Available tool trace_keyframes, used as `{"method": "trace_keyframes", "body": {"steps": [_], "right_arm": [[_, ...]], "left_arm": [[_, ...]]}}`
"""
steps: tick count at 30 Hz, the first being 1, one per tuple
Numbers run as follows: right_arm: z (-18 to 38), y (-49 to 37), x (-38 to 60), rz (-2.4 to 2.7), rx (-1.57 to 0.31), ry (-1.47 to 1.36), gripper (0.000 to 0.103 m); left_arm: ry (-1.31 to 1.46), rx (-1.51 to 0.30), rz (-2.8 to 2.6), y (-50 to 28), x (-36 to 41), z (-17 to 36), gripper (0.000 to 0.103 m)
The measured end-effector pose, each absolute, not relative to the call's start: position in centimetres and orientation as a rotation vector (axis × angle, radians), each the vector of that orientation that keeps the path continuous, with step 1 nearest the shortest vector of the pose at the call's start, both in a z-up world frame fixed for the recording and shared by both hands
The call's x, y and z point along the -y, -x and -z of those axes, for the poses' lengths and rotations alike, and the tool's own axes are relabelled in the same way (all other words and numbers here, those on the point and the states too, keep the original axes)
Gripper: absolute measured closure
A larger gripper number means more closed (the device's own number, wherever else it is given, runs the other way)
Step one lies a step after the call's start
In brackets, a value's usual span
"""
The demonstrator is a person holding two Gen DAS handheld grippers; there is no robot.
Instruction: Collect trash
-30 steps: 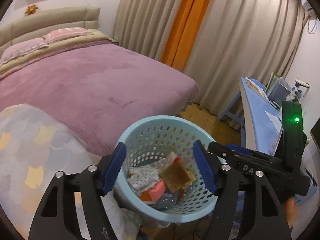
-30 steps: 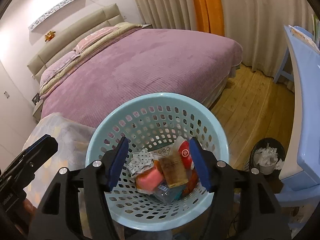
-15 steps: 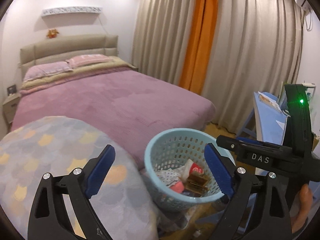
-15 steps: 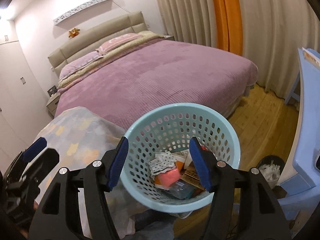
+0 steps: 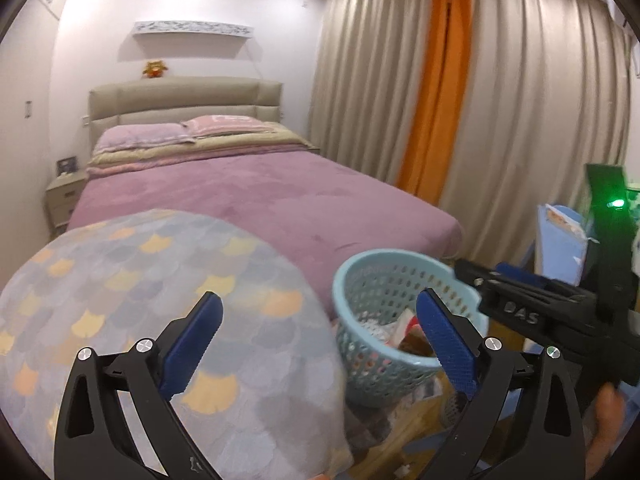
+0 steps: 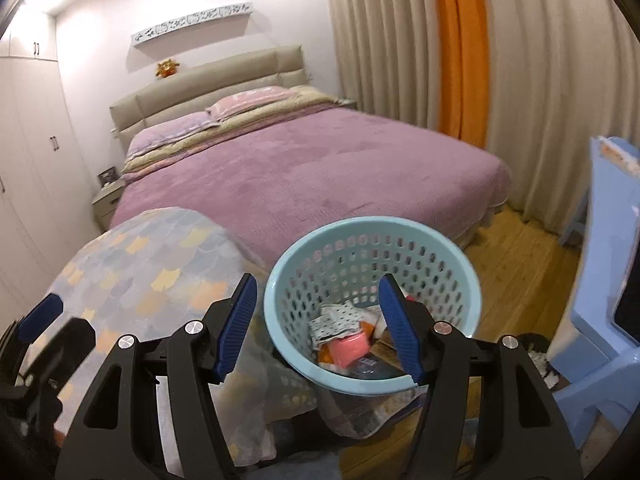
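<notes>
purple bed (image 6: 304, 168), beige curtains (image 5: 520, 112), wooden floor (image 6: 516, 256), perhaps blue desk (image 6: 608, 240)

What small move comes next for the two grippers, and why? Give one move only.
Probably swing both away from the basket to look for more litter. The left gripper has just been opening and holds nothing between its fingers; the right gripper is open and empty too. Wrappers already lie inside the basket, and no loose trash shows on the bed or scale-patterned cover.

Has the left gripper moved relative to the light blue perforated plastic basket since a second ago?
Yes. The left gripper has backed away leftward from the light blue perforated plastic basket; its jaws have just been opening, empty.
</notes>
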State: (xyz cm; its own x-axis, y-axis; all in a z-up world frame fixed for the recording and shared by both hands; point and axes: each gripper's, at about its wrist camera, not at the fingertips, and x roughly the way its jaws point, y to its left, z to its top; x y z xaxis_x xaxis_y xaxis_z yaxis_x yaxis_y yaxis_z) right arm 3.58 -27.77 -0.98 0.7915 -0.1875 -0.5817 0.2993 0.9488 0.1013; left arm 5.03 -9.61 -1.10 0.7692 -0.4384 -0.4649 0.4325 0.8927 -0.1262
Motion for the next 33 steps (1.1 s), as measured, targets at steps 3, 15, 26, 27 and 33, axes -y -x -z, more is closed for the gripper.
{"method": "trace_keyframes", "body": {"steps": [3, 15, 26, 27, 33], "right_arm": [[1.2, -2.8, 26.8, 0.285, -0.577, -0.157, 0.043], [1.4, -1.3, 24.6, 0.261, -0.526, -0.1, 0.043], [1.2, -0.5, 23.8, 0.25, -0.514, -0.08, 0.043], [1.2, -0.5, 23.7, 0.25, -0.518, -0.079, 0.043], [1.2, -0.4, 23.7, 0.249, -0.517, -0.078, 0.043]], "left_arm": [[0.007, -0.505, 0.433, -4.4, 9.1, 1.8, 0.008], [-0.008, -0.464, 0.331, -3.0, 7.1, 2.2, 0.008], [0.005, -0.45, 0.341, -1.8, 6.7, 2.2, 0.008], [0.011, -0.454, 0.345, -1.9, 6.6, 2.1, 0.008], [0.021, -0.459, 0.355, -1.8, 6.6, 2.1, 0.008]]}}
